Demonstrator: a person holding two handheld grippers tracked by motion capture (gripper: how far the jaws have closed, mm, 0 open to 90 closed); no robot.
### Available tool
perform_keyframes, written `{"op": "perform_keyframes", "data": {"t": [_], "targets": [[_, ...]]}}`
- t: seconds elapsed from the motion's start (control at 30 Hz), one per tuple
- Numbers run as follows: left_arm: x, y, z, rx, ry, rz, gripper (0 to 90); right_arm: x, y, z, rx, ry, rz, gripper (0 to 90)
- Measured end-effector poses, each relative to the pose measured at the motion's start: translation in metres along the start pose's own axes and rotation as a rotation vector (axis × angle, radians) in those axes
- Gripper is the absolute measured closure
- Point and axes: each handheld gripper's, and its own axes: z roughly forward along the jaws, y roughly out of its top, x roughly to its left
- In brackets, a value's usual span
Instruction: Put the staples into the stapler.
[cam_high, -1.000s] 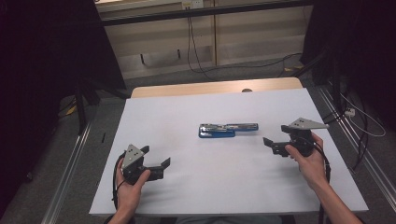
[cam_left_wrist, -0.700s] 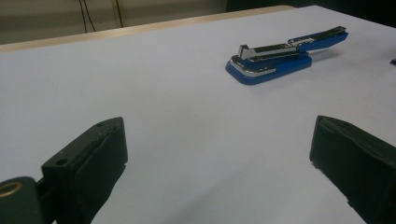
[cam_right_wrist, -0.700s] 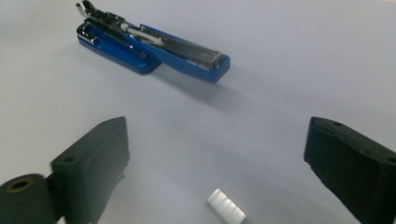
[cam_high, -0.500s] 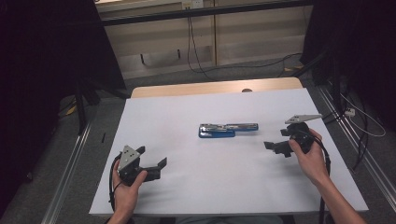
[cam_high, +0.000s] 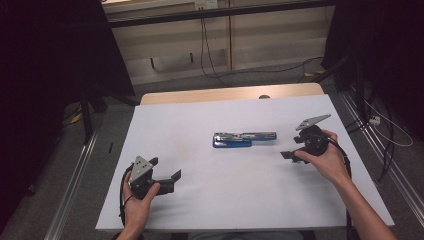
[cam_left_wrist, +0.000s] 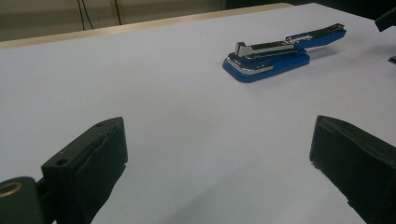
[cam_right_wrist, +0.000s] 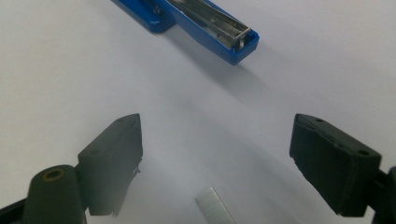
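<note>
A blue stapler lies swung open on the white table, its metal staple rail showing. My right gripper sits just right of the stapler's long end and is open. In the right gripper view, that blue end lies ahead of my right gripper. A short strip of staples lies on the table low between the jaws, untouched. Those jaws have just been closing a little. My left gripper rests at the front left, open and empty; in its own view the left gripper faces the stapler from well back.
A wooden strip borders the table's far edge. Cables trail off the right side and metal rails run along the left. Bare white surface surrounds the stapler on all sides.
My right hand has shifted a little left toward the stapler's end and tilted, its grey plate now angled up. The left hand has stayed where it was.
</note>
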Motion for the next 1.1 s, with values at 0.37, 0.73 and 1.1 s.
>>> {"op": "perform_keyframes", "data": {"t": [0.37, 0.73, 1.1], "targets": [[0.004, 0.0, -0.002, -0.005, -0.002, -0.017, 4.3, -0.011, -0.009, -0.009, 0.075, -0.026, -0.039, 27.6], [0.003, 0.0, -0.002, -0.012, -0.009, -0.022, 4.3, -0.015, -0.016, -0.007, 0.163, 0.017, -0.084, 47.5], [0.003, 0.0, -0.002, -0.016, -0.012, -0.02, 4.6, -0.011, -0.016, -0.002, 0.203, 0.057, -0.119, 64.5]]}}
